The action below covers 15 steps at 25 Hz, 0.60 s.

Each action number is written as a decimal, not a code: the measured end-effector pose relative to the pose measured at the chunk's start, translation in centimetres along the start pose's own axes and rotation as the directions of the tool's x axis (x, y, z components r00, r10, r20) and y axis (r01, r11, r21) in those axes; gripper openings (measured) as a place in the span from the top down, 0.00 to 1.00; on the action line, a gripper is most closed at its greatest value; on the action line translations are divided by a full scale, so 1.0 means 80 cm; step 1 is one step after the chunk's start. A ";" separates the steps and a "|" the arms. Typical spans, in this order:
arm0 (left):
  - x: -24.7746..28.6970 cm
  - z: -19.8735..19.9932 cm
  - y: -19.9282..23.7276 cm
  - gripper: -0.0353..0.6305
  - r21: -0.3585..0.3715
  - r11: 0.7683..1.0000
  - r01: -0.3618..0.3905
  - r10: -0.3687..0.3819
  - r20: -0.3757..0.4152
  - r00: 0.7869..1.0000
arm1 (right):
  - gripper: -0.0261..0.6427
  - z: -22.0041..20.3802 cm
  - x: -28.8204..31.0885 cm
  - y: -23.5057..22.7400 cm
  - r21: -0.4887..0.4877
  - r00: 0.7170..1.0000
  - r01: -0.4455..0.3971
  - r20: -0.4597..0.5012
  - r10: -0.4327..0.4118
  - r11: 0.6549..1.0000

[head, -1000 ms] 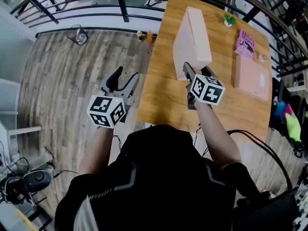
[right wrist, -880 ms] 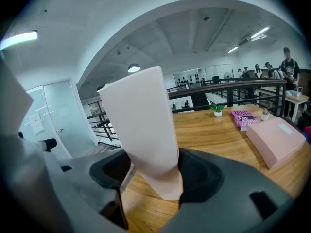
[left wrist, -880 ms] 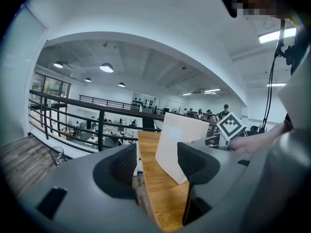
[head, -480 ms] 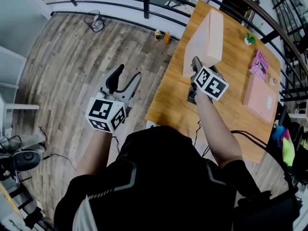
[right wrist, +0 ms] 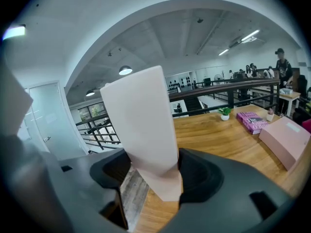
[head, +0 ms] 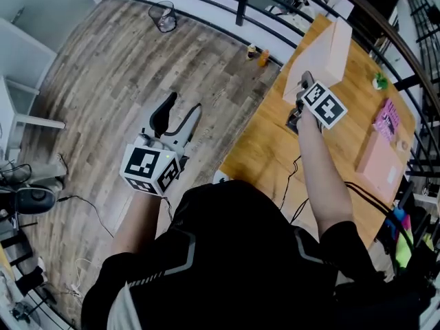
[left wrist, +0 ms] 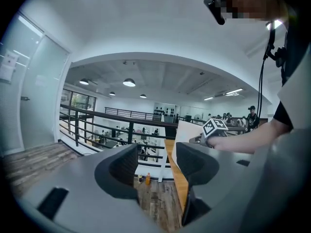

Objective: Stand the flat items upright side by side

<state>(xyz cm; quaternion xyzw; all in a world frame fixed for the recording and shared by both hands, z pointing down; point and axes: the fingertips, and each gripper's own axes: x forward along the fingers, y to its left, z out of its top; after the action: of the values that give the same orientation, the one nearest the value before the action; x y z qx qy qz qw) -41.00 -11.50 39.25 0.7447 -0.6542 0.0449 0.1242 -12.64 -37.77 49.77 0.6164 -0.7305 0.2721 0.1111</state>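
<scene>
**Left hand.** Forearm held out over the plank floor (head: 103,81), clear of the worktop's (head: 275,150) left edge. Left gripper (head: 183,108) points nearly level; claw stands wide, nothing between the jaws.

**Right hand.** Arm stretched forward over the worktop toward its far left corner. Right gripper (head: 304,88) dips slightly; claw clamped on the lower near end of the pale pink box (head: 328,47).

**Views compared.**
- Head view alone shows both arms, the wire bin (head: 163,14) and the box's place by the far left corner.
- Left gripper view shows its empty jaws (left wrist: 155,164), two bottles (left wrist: 147,178) on the floor below the railing (left wrist: 97,120), and the box (left wrist: 187,130) as a pale panel beyond the right jaw.
- Right gripper view shows the grip itself (right wrist: 153,171): both pads against the box's (right wrist: 141,120) broad faces, one corner hanging below them. Whether the box touches the wood cannot be told.

**Task item.** Box on edge, long axis rising out of the jaws and leaning left in the right gripper view; one broad face turned toward the floor side.

**Also on the worktop, right side.** Flat pink box (head: 380,162) lying down; purple book (head: 390,119) lying beyond it; small potted plant (head: 380,81) near the far edge.
</scene>
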 end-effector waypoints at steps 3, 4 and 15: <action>-0.009 -0.004 0.005 0.55 -0.006 1.000 -0.024 0.024 -0.008 1.000 | 0.49 0.011 0.018 0.002 0.002 1.000 0.017 0.012 -0.017 1.000; -0.013 -0.005 0.007 0.55 -0.006 1.000 -0.030 0.029 -0.011 1.000 | 0.49 0.015 0.024 0.002 0.001 1.000 0.023 0.015 -0.023 1.000; -0.037 -0.015 0.023 0.56 -0.020 0.996 -0.085 0.084 -0.024 0.996 | 0.49 0.043 0.074 0.009 0.035 0.996 0.079 0.045 -0.080 0.996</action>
<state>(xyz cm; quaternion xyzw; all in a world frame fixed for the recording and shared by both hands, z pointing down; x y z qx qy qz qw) -43.13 -8.59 40.00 0.7145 -0.6841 0.0516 0.1377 -14.02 -44.50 49.72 0.6529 -0.7031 0.2654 0.0945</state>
